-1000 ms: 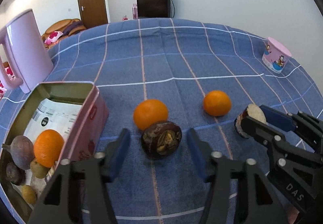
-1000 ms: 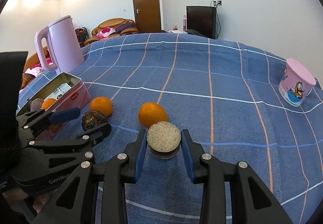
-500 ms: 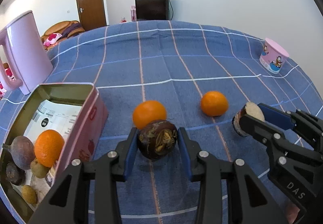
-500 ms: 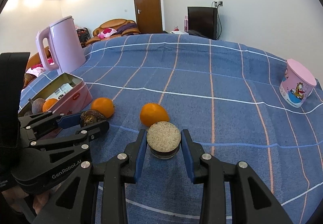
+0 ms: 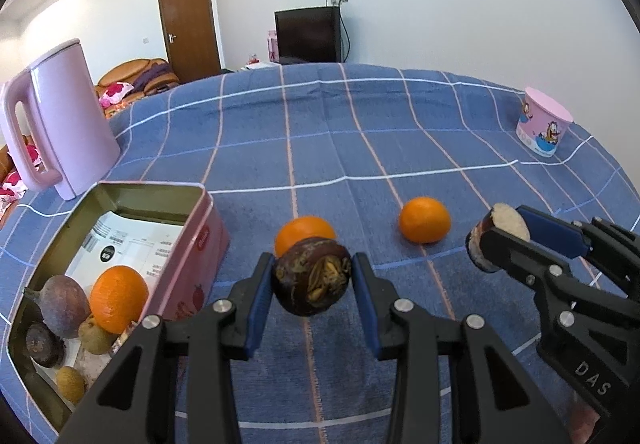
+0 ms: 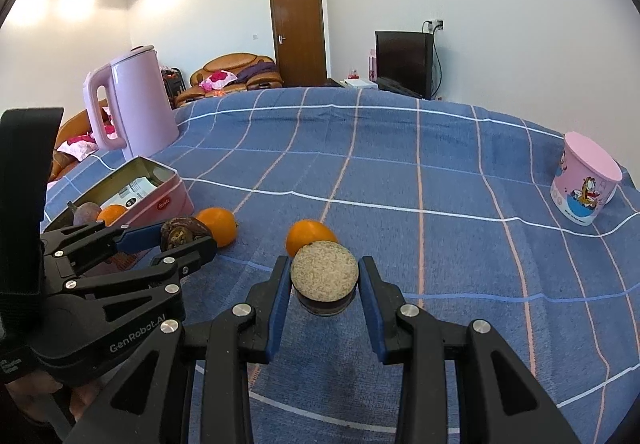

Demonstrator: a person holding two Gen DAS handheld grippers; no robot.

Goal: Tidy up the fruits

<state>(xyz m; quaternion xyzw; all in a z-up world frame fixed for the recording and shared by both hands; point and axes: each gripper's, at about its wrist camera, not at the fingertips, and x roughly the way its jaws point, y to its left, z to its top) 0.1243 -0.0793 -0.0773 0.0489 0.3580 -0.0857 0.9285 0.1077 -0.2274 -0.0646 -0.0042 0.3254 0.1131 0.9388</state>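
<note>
On the blue checked tablecloth [image 5: 320,148]: both grippers loaded, transfer to tin pending.

Left wrist view: left gripper [image 5: 312,286] pinches a dark brown fruit [image 5: 313,281] between its blue pads, apparently clear of the cloth. One orange [image 5: 304,236] sits just behind it, a second orange [image 5: 425,220] lies further right. The open pink tin [image 5: 200,244] is to the left, already holding an orange and several small brownish fruits. Right wrist view: right gripper [image 6: 324,286] pinches a cut dark fruit [image 6: 324,276], pale flat face up; whether it rests on the cloth, cannot tell. Judged step: pick-up done for both. Next move calls for carrying the dark brown fruit left over the tin rim, lowering, then releasing; the cut fruit follows.
</note>
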